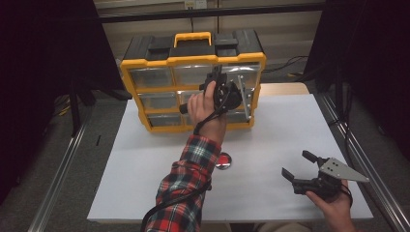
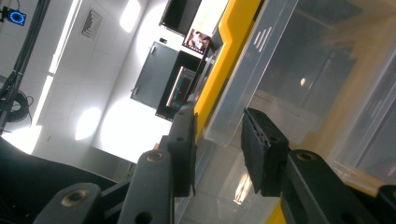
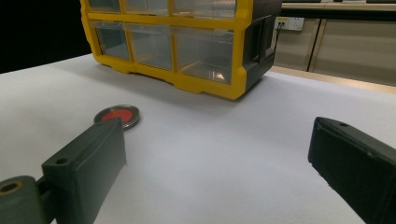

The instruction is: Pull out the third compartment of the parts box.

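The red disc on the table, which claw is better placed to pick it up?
Right, likely. The right claw is open, low over the table, facing the disc. The left claw is up at a drawer.

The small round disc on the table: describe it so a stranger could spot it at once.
Start at the yellow drawer organizer standing at the far side of the white table. Come toward the near edge, beside the plaid sleeve: the disc lies flat there, red-centred with a dark rim.

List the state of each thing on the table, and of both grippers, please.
Organizer cabinet: upright, handle on top.
Clear drawer: its edge between the left gripper's jaws.
Left gripper: jaws apart around the drawer edge.
Right gripper: open, empty, low over the table.
Red disc: lying flat, untouched.
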`<state>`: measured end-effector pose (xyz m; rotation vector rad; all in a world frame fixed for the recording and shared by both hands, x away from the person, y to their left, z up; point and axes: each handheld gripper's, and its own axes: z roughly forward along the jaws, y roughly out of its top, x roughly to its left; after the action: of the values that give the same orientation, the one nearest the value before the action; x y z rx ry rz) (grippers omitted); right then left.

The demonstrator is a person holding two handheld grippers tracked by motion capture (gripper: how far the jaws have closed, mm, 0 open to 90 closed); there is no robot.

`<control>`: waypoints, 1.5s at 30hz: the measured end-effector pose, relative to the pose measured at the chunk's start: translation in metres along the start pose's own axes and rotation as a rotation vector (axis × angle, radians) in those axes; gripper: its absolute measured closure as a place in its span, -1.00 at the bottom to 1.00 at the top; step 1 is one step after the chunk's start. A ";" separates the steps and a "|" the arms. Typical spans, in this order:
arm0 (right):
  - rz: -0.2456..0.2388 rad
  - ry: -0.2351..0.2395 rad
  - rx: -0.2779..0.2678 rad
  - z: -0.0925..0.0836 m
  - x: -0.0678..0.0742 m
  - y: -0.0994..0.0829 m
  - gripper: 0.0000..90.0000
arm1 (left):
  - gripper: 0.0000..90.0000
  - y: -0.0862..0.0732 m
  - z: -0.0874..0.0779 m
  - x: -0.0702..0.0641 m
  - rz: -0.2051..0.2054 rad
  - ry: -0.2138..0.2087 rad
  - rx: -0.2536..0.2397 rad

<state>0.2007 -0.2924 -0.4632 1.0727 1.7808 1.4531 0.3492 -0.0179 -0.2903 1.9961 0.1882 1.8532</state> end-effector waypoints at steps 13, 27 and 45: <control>-0.005 0.002 0.003 0.000 0.001 0.000 -0.92 | 0.60 -0.001 -0.006 0.000 -0.011 -0.018 -0.007; -0.011 0.003 0.000 0.000 0.001 0.000 -0.92 | 0.62 -0.001 -0.013 -0.001 -0.004 -0.011 -0.008; -0.009 0.003 0.002 0.000 0.001 0.000 -0.92 | 0.62 -0.001 -0.020 -0.002 0.003 -0.014 -0.007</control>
<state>0.1998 -0.2914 -0.4627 1.0623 1.7873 1.4483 0.3297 -0.0139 -0.2914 2.0057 0.1751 1.8384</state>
